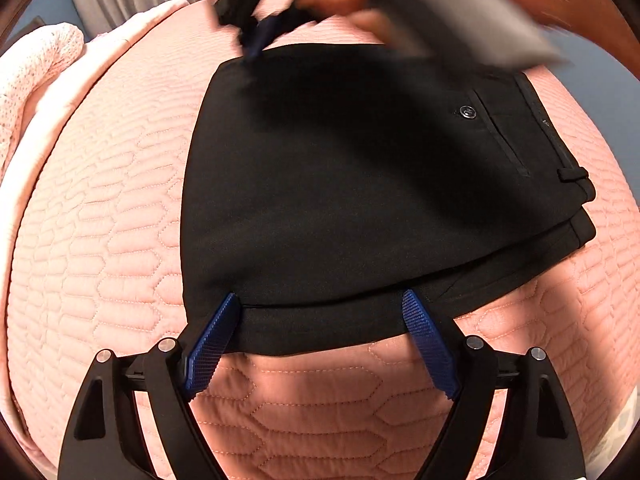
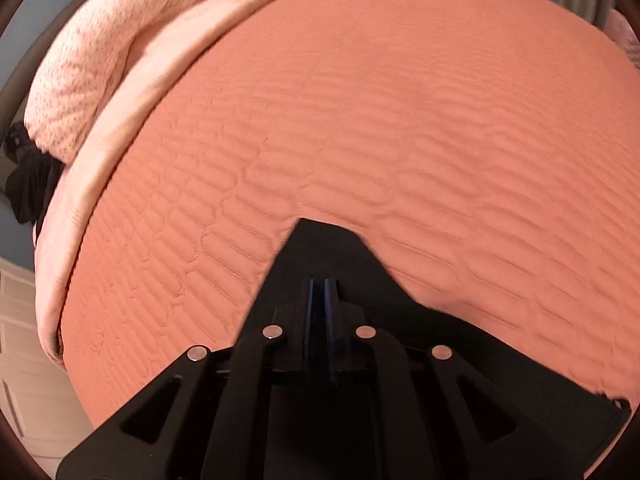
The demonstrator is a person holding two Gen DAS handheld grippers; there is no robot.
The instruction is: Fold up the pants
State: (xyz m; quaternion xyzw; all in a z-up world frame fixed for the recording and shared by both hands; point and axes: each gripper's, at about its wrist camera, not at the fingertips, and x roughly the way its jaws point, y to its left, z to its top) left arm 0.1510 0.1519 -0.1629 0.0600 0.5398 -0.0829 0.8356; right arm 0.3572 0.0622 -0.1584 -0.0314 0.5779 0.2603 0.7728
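Currently lots of bare pink quilted bedspread [image 1: 100, 240] on every side of the folded black pants [image 1: 340, 184], with a knit blanket [image 1: 36, 80] bunched at the far left edge and the waistband with its button [image 1: 467, 111] toward the right. Left gripper [image 1: 324, 304] spread wide, blue pads straddling the pants' near folded edge, tips touching or just above the cloth, not pinching. Right gripper [image 2: 319, 286] clamped fully together with black pants fabric [image 2: 320, 248] draped over its fingers; blurred at the pants' far left corner in the left view, a hand [image 1: 340, 4] above it.
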